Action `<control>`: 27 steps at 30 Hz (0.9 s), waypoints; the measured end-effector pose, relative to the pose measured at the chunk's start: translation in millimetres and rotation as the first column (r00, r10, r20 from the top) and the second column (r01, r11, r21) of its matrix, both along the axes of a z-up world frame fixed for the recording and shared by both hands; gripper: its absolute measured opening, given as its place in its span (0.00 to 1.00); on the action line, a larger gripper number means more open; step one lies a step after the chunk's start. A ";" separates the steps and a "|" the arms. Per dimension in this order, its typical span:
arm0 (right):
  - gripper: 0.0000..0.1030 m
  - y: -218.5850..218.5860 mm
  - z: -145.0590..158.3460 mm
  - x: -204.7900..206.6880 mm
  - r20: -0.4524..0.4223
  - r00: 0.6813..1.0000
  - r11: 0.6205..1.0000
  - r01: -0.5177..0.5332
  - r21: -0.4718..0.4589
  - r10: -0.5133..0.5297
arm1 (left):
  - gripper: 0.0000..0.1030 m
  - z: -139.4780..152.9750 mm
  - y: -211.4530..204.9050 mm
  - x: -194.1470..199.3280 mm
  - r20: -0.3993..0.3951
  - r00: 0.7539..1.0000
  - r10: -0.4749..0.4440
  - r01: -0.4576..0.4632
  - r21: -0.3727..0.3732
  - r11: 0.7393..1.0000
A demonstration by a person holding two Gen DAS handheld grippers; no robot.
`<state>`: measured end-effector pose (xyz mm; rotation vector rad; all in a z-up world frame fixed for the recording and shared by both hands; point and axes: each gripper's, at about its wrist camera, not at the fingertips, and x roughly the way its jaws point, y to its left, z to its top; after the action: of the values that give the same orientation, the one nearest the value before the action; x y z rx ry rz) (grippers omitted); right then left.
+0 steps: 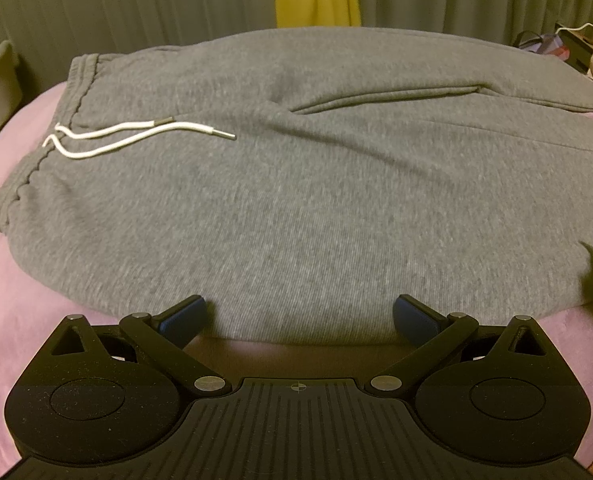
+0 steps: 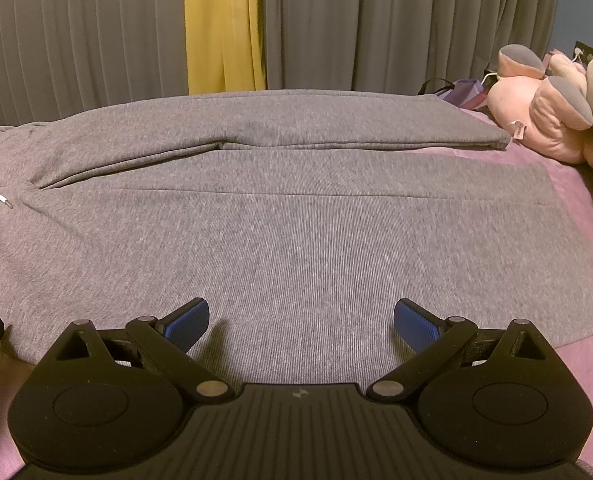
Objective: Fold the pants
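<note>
The heather-grey knit sweatpants (image 1: 296, 184) are lying spread flat across the bed's pink-mauve velvety cover (image 1: 36, 300), waistband toward the left and legs running off to the right. Two white drawstring cords with metal tips (image 1: 136, 138) are trailing from the waistband over the front of the fabric. The left gripper (image 1: 298, 314) is hovering at the near hem edge of the pants, its blue-padded fingers (image 1: 182, 318) standing wide apart and gripping nothing. The right gripper (image 2: 300, 316) is hanging low over the nearer leg (its shadows are falling on the cloth), with its blue fingers (image 2: 414, 320) likewise spread apart and empty. Beyond the leg cuffs, a pink plush toy (image 2: 536, 120) is sitting on the bed. Grey pleated curtains (image 2: 76, 40) with a yellow panel (image 2: 224, 28) are hanging behind.
</note>
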<state>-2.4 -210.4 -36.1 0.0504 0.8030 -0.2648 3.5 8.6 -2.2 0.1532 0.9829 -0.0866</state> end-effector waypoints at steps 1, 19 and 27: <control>0.96 0.0 -0.3 0.0 0.000 1.000 1.000 0.000 0.000 0.000 | 1.00 0.1 -0.1 0.1 0.000 1.000 0.000 0.000 0.001 1.000; 0.96 1.8 -1.4 2.2 -0.010 1.000 1.000 0.000 -0.004 -0.001 | 1.00 -0.6 1.1 -0.3 0.001 1.000 0.005 -0.005 0.004 1.000; 0.96 0.8 -1.7 3.5 -0.016 1.000 1.000 0.002 0.000 -0.002 | 1.00 0.5 0.3 0.3 0.005 1.000 0.006 -0.006 0.009 1.000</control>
<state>1.1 -209.6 -37.8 0.0487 0.8188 -0.2674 3.8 9.0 -1.7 0.1589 0.9791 -0.0766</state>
